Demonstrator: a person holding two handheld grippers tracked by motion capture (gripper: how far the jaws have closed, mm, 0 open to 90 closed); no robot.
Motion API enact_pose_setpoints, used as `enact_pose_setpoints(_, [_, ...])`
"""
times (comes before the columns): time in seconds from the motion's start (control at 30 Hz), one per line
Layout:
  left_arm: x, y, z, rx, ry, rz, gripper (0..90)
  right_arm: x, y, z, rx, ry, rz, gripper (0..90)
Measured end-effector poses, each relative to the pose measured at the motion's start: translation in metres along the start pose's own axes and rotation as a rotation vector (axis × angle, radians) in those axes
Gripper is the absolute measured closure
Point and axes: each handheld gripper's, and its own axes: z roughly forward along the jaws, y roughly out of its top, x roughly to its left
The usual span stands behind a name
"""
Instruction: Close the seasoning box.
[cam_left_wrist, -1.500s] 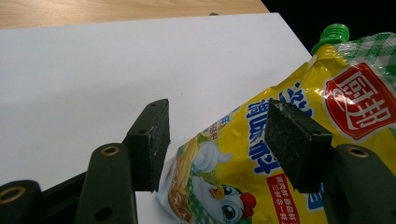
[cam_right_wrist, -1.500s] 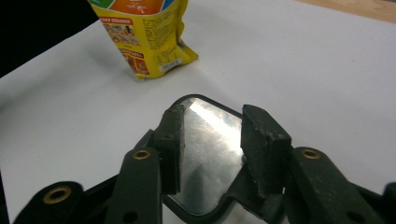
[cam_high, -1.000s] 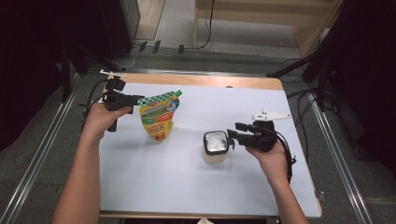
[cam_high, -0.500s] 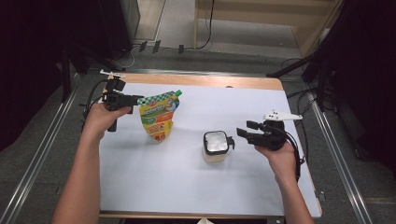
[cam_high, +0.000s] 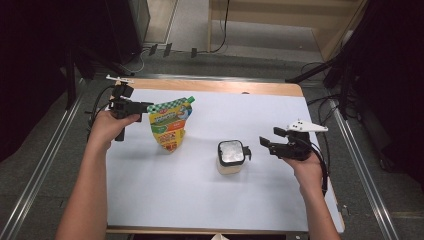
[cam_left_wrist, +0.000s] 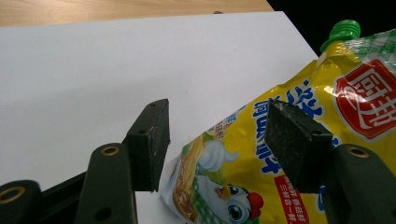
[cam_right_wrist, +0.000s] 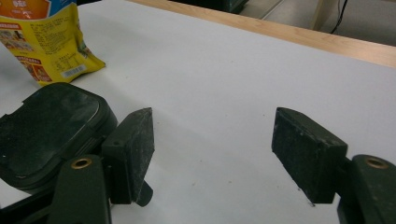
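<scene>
A soft, crinkly yellow pouch (cam_high: 170, 125) is flanked by the left gripper's (cam_high: 142, 106) parted jaws; the right gripper (cam_high: 266, 144), jaws just opened and empty, sits at three o'clock of the jar (cam_high: 231, 156); the pouch's stiff top edge looks best gripped

— What does the table (cam_high: 210, 86) look like?

— Pale wood, covered almost wholly by a white sheet (cam_high: 225, 200); a strip of wood shows at the table's far edge.

— And around it?

— Grey floor (cam_high: 250, 65) on every side. Metal rails (cam_high: 40, 170) run along the table's left and right. Beyond the table's far edge, black cables (cam_high: 220, 30) trail across the floor toward a light wooden cabinet (cam_high: 280, 15). Dark drapes (cam_high: 30, 60) hang to the table's left and right.
</scene>
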Motion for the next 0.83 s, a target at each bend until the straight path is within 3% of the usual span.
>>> enact_pose_setpoints(0.37, [0.0013,-0.0003,-0.0009,-0.002,0.0,-0.003,41.1,-0.0093,-0.0043,-0.0015,0.002,-0.028,0.047,30.0])
enact_pose_setpoints(0.83, [0.0028,-0.0011,0.0003,0.004,0.004,-0.009,40.6,-0.0062,-0.0059,0.0035,0.029,-0.03,0.038,30.0])
